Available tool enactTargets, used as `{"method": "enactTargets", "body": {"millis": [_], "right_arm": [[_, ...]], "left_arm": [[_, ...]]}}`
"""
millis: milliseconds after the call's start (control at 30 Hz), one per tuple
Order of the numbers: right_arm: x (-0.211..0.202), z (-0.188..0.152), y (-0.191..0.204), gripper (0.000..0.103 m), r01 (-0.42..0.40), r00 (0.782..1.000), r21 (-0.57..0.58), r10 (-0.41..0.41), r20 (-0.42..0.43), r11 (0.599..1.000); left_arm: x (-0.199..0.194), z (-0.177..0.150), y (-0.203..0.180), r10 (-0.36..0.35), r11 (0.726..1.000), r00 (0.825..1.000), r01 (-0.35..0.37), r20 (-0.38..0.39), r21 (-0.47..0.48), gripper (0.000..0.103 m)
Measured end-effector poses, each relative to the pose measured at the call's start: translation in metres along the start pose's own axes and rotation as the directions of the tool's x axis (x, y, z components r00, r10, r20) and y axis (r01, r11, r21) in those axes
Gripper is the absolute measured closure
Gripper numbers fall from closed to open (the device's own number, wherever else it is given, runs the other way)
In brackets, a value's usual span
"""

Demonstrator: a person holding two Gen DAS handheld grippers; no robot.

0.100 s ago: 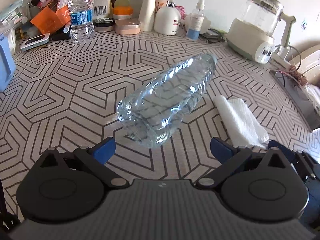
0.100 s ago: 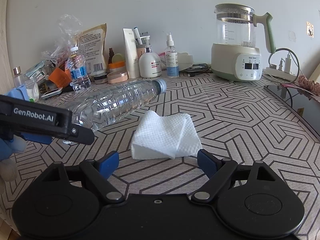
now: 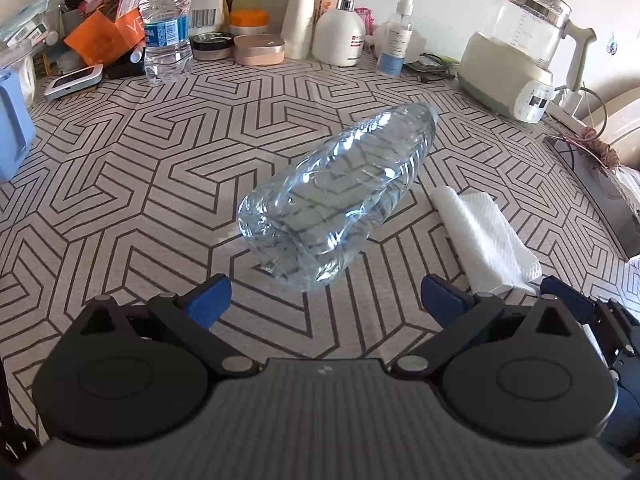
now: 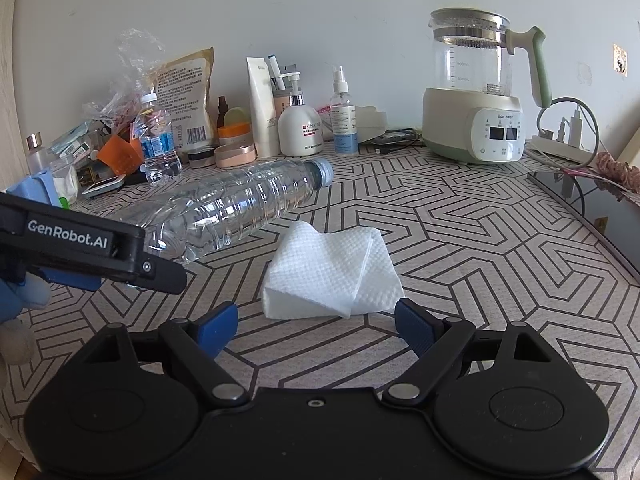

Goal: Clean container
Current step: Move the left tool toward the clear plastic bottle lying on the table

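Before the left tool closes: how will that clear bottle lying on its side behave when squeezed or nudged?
The bottle looks empty and thin-walled, so it is probably very light and may dent under the left tool. It lies on its round side, so a nudge would likely roll it, perhaps toward the paper towel. The smooth ribbed plastic may slip.

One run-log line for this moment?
left gripper: open, behind lying bottle | right gripper: open, before folded paper towel | wiping not started
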State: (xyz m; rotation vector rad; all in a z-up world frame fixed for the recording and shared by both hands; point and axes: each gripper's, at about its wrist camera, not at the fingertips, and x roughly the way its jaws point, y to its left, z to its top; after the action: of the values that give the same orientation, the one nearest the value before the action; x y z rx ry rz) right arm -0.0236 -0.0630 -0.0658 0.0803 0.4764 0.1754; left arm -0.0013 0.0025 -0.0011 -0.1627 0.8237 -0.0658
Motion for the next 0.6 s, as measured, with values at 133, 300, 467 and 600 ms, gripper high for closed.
{"method": "enactTargets", "body": {"millis": [133, 300, 467, 600], "right_arm": [[0.005, 0.001, 0.000, 0.014, 0.022, 1.000, 0.010, -0.022, -0.004, 1.000], [0.006, 0.004, 0.006, 0.013, 0.055, 0.998, -0.001, -0.055, -0.013, 0.998], [0.004, 0.002, 0.008, 0.010, 0.092, 0.995, 0.016, -0.092, -0.044, 0.996], [-0.001, 0.001, 0.010, 0.008, 0.118, 0.991, 0.022, -0.116, -0.065, 0.993]], "left_arm": [[0.000, -0.002, 0.003, 0.011, 1.000, 1.000, -0.011, -0.028, 0.003, 0.000], [-0.001, -0.004, 0.007, 0.025, 1.000, 0.998, -0.025, -0.063, 0.008, 0.000], [-0.001, -0.007, 0.007, 0.041, 0.998, 0.996, -0.038, -0.075, 0.041, 0.000], [0.003, -0.010, 0.006, 0.069, 0.994, 0.996, -0.063, -0.057, 0.087, 0.000]]}}
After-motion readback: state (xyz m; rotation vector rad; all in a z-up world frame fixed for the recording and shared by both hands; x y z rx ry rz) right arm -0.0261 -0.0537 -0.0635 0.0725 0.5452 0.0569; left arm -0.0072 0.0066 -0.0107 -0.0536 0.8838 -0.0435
